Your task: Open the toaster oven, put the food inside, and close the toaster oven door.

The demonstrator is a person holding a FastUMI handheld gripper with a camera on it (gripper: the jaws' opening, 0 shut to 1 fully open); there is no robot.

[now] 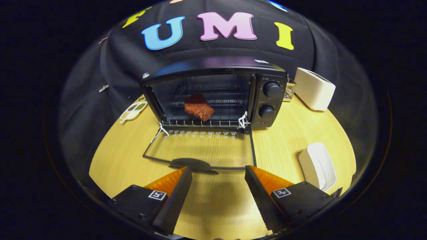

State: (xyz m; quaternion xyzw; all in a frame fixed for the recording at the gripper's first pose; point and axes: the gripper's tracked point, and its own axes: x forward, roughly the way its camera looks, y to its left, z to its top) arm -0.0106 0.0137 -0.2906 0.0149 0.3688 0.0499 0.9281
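A black toaster oven (pixel 267 100) stands at the back of the wooden table with its glass door (pixel 200 150) folded down flat toward me. A reddish-brown piece of meat (pixel 198 107) lies on the wire rack (pixel 213 118) inside the oven. The door's dark handle (pixel 193 164) sits just ahead of my fingers, nearer the left one. My gripper (pixel 218 173) is open, its fingers spread wide above the table with nothing between them.
A white toaster (pixel 314 88) stands right of the oven, with a small wire holder beside it. A white dish (pixel 317 165) lies on the table beyond my right finger. A small tray of condiments (pixel 133 110) sits left of the oven.
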